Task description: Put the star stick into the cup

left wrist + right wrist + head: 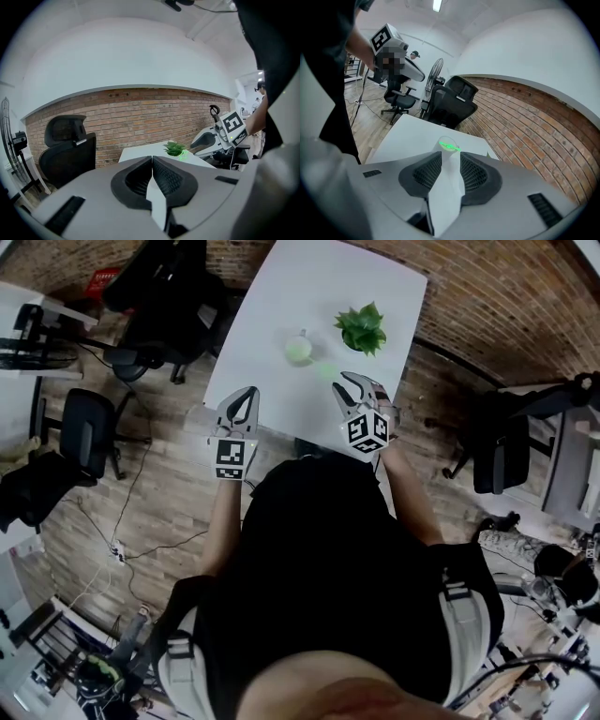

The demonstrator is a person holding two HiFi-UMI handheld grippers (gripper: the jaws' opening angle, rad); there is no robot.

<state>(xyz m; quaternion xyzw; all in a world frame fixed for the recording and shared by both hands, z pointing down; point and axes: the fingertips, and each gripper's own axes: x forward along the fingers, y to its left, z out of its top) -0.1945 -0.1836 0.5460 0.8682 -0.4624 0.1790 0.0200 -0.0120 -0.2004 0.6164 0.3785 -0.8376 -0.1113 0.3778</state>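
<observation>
A pale cup stands on the white table, with something bright green inside it. In the right gripper view the green star stick lies across the mouth of the cup, which shows through the gap between the jaws, farther off. My right gripper hovers over the table's near edge, to the right of and nearer than the cup, open and empty. My left gripper hangs at the near left edge with its jaws closed together on nothing. A faint green glow lies on the table beside the cup.
A small potted plant stands right of the cup, also seen as the plant. Black office chairs stand left of the table, another chair stands right. A brick wall lies behind. Cables cross the wooden floor.
</observation>
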